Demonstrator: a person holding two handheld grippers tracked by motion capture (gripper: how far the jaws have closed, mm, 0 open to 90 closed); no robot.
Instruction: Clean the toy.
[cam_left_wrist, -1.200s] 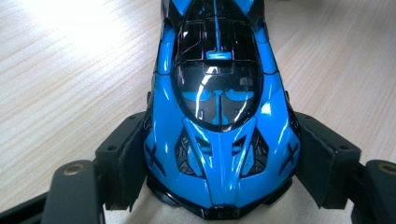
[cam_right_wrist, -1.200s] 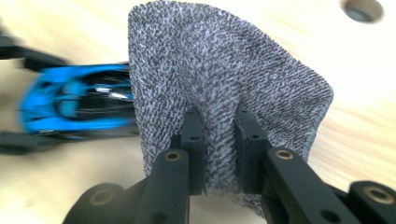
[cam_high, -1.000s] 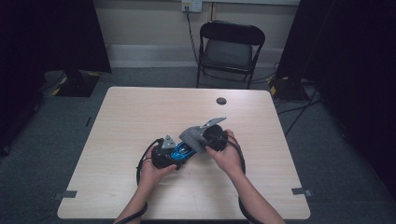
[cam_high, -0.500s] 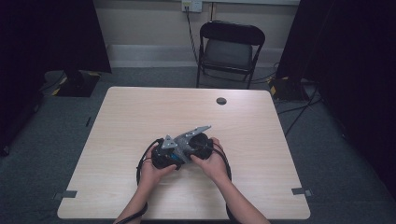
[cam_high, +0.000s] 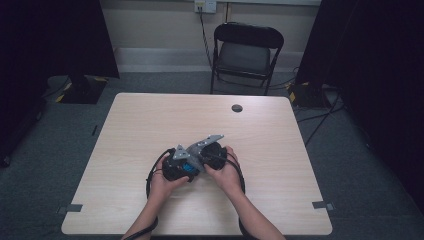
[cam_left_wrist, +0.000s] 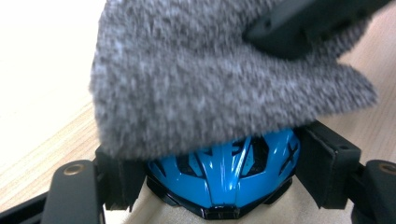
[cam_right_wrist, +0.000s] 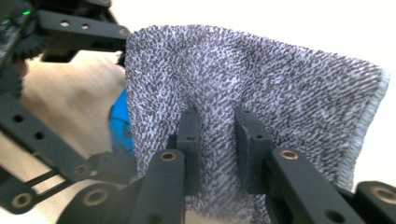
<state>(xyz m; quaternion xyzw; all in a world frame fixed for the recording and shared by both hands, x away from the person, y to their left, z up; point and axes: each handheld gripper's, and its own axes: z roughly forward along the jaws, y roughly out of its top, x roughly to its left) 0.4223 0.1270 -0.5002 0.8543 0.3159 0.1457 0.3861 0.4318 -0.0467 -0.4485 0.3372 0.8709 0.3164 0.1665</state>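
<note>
Grey speckled cloth (cam_right_wrist: 261, 88) is pinched between the jaws of the right gripper (cam_right_wrist: 218, 135), which stand narrow with a fold of the fabric pressed between them; these jaws have just been opening and closing again around that fold. From the upper left of the right gripper view the black linkage of the left gripper (cam_right_wrist: 56, 32) is seen reaching in, and a sliver of blue shows at the cloth's left edge.

In the left gripper view a small glossy blue helmet (cam_left_wrist: 224, 172) is held low in the middle of the frame, clamped from both sides by the jaws of the left gripper (cam_left_wrist: 219, 172), which stand fairly wide around it. The cloth (cam_left_wrist: 219, 74) is draped over the upper part of the helmet and covers most of the upper frame; a black jaw of the right gripper (cam_left_wrist: 303, 23) lies on it at the upper right.

In the high view both grippers are held close together just below the centre of the pale wooden worktop (cam_high: 150, 120), the left gripper (cam_high: 177, 165) touching the right gripper (cam_high: 212, 152), with blue visible between them. A small dark disc (cam_high: 237, 108) lies near the far edge, and a black folding chair (cam_high: 247, 52) stands beyond the worktop
</note>
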